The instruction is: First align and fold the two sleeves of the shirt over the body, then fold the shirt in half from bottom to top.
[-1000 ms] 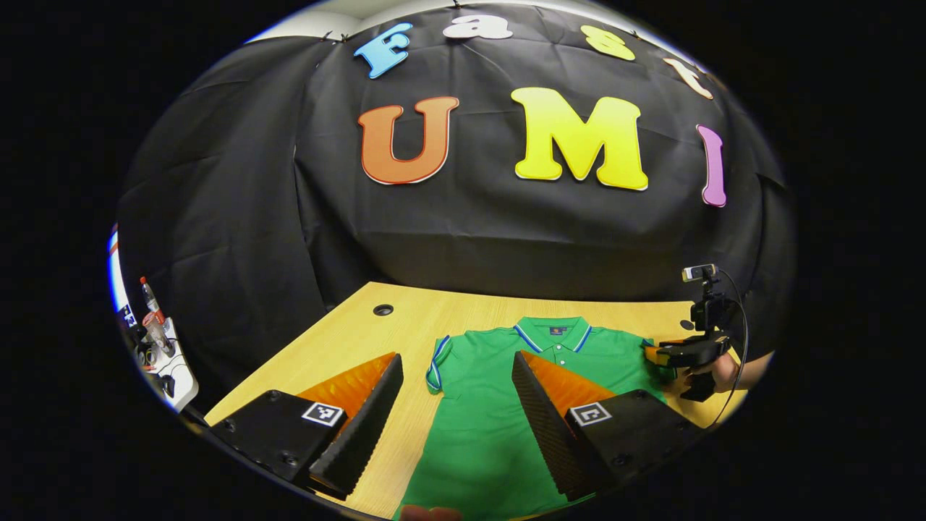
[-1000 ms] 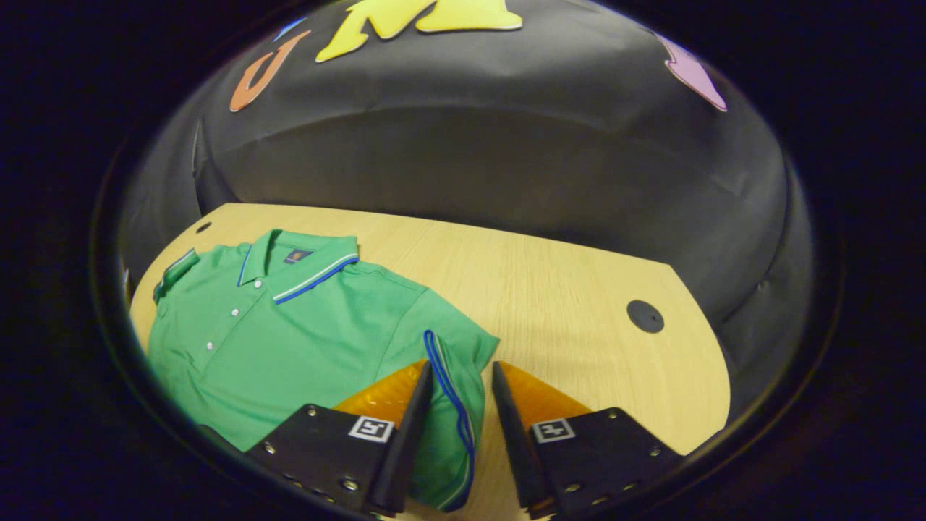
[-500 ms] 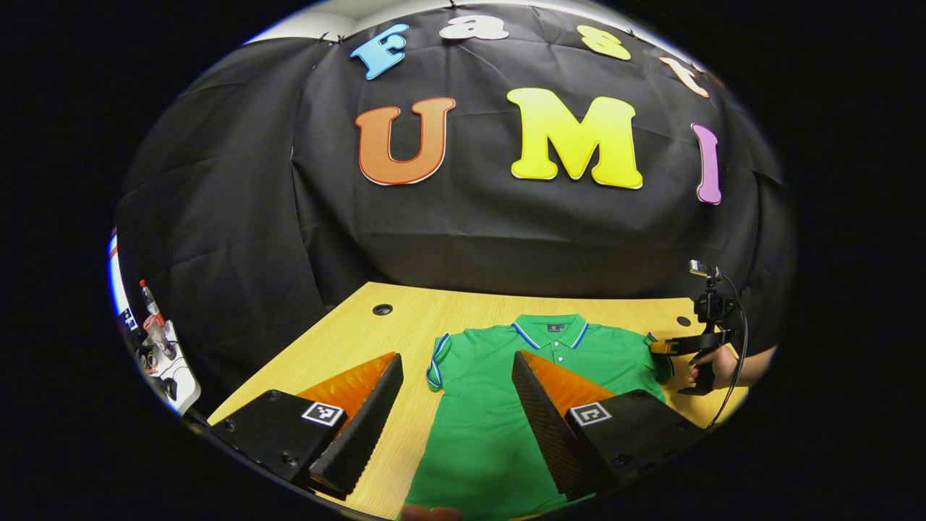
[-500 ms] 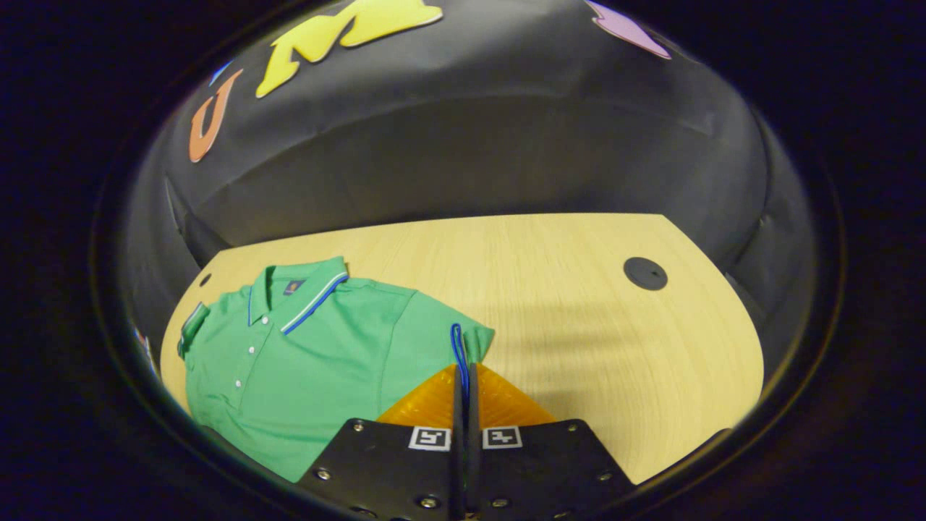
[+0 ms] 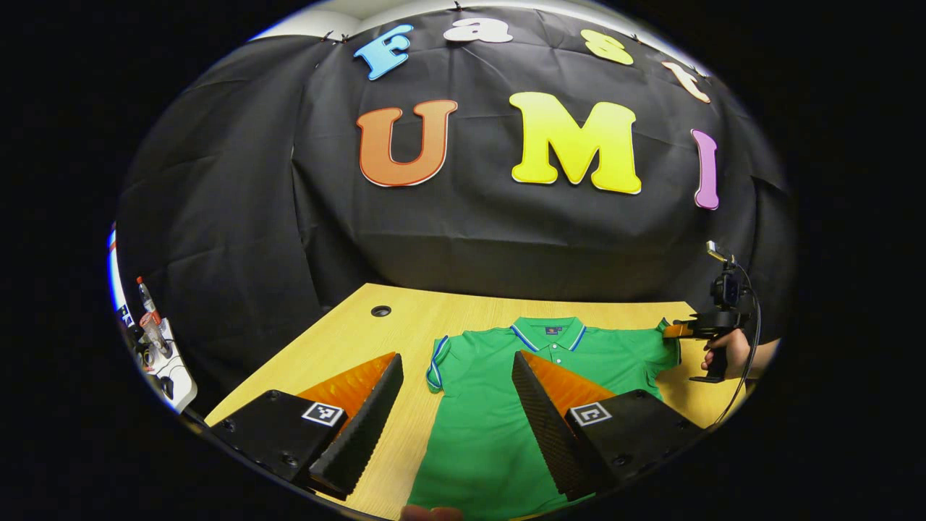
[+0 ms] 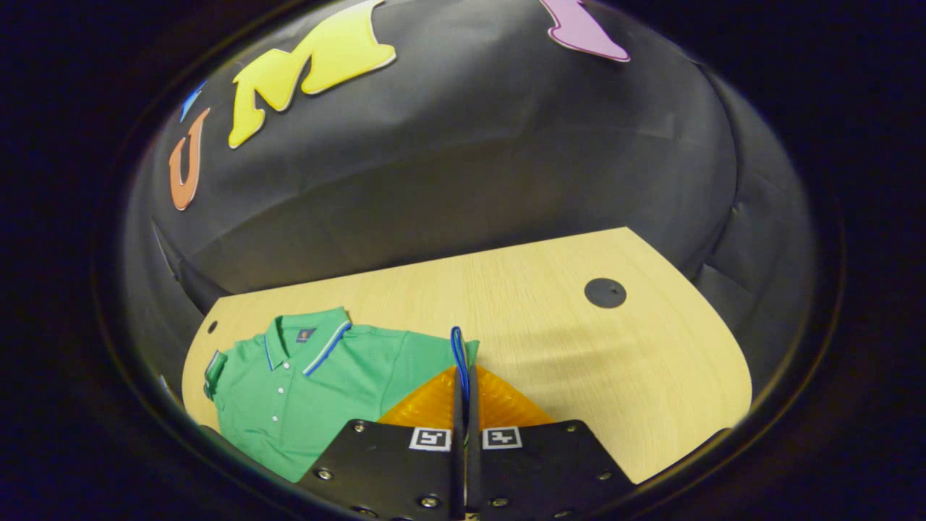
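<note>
1. Your right hand-held gripper (image 6: pixel 464 376) has its two fingers pressed together, with the blue-trimmed cuff of the shirt's sleeve (image 6: pixel 457 346) pinched between them.
2. In the left gripper view, that same right hand-held gripper (image 5: pixel 676 331) sits at the far right edge of the counter, held by your hand (image 5: pixel 723 352), with the sleeve drawn up to it.
3. Your left hand-held gripper (image 5: pixel 457 376) is spread wide and grips nothing; one finger hangs over the bare wood and the other over the shirt's body.
4. The green short-sleeved polo shirt with blue-and-white striped trim (image 5: pixel 499 405) lies flat, face up, on the light wooden counter (image 5: pixel 347 340), with its collar toward the black cloth wall (image 5: pixel 239 217).
5. The shirt's other sleeve (image 5: pixel 437 359) rests flat on the counter, untouched.
6. Count: one shirt, two sleeves, two hand-held grippers, and four white buttons (image 6: pixel 277 390) down the placket in the right gripper view.
7. The counter has two round dark cable holes, one near each far corner (image 6: pixel 605 292) (image 6: pixel 211 327).
8. At the left edge of the left gripper view, a small white stand (image 5: pixel 170 369) holds some bottles, too small to count surely.
</note>
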